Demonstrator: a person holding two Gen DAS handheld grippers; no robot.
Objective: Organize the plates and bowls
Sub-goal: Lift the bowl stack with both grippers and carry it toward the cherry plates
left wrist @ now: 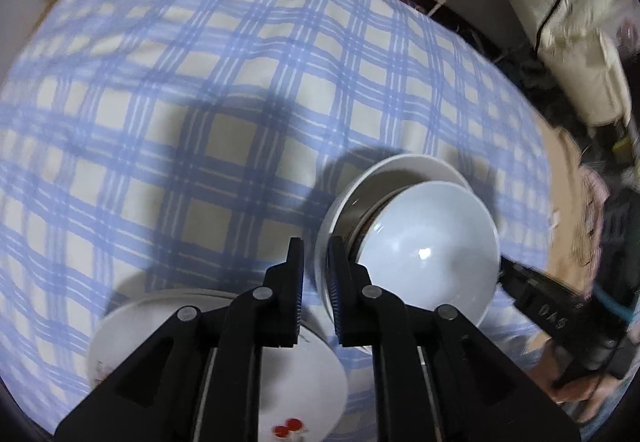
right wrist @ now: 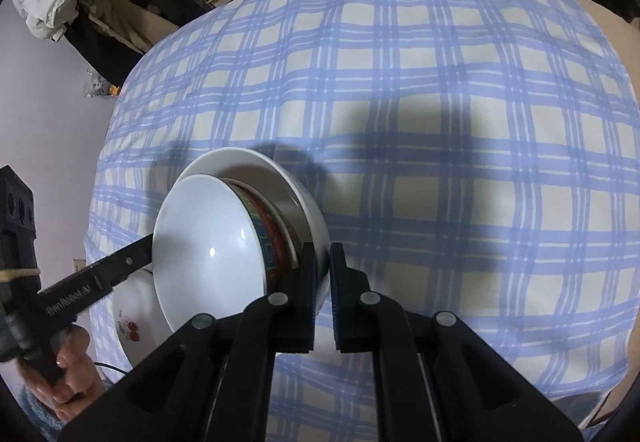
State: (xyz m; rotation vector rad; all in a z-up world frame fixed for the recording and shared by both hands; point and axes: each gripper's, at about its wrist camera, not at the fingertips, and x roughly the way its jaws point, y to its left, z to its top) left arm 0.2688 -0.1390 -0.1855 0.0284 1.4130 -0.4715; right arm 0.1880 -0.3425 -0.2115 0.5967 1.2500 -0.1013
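The right hand-held gripper (right wrist: 320, 282) pinches the outer bowl's (right wrist: 248, 165) rim, inner bowl (right wrist: 200, 242) tilting toward nine o'clock; the left hand-held gripper (left wrist: 316, 282) clamps the same rim.

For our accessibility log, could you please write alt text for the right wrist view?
The right gripper clamps the rim of a large white bowl, which has a red-patterned bowl nested tilted inside it, over a blue plaid tablecloth. At left, the left gripper reaches behind the bowls, above a cherry-printed plate.
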